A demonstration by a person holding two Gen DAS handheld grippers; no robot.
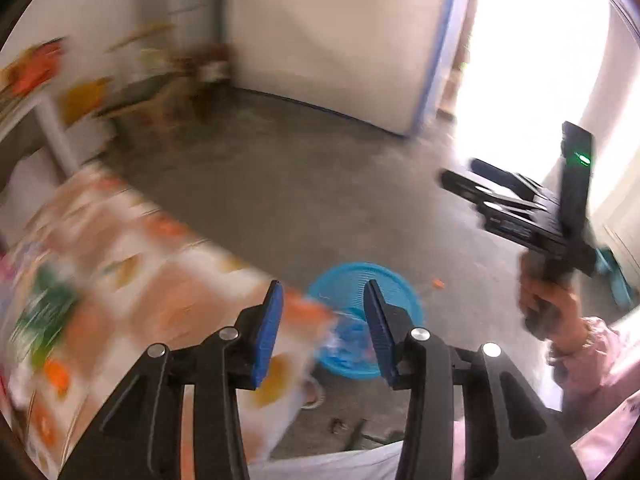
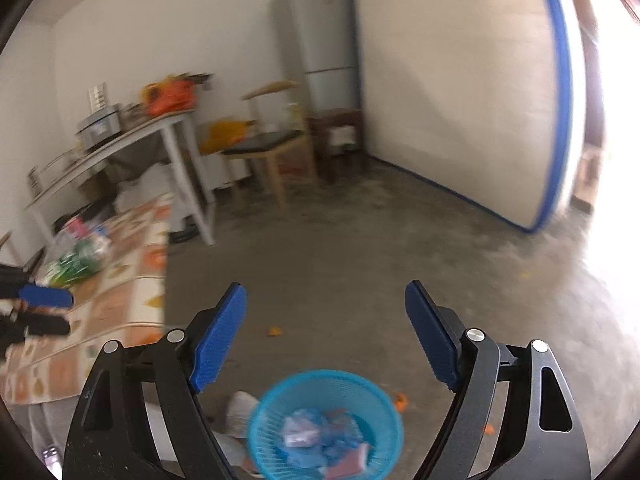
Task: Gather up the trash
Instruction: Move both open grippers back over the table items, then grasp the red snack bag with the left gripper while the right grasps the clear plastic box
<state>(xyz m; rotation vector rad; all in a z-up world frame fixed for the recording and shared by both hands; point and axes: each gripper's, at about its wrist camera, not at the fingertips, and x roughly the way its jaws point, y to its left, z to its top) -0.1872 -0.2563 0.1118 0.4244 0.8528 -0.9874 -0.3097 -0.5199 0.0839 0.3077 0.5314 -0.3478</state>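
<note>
A round blue mesh basket (image 2: 384, 408) stands on the concrete floor beside the table, holding several crumpled blue and pink wrappers (image 2: 320, 436). My right gripper (image 2: 326, 340) hovers above it, jaws wide open with nothing between them. In the left wrist view the same basket (image 1: 400, 292) lies below and behind my left gripper (image 1: 324, 332), whose blue pads (image 1: 268, 332) stand apart and grip nothing. A hand in a pink sleeve holds the right gripper (image 1: 460, 172) at that view's right. Small orange scraps (image 2: 274, 331) lie on the floor.
A table with an orange-patterned cloth (image 2: 120, 308) stands left of the basket, with a bag of green and pink items (image 2: 76, 260) on it. Beyond are a white work table (image 2: 160, 132), a wooden chair (image 2: 276, 148), a fridge (image 2: 320, 40) and a bright doorway (image 2: 612, 160).
</note>
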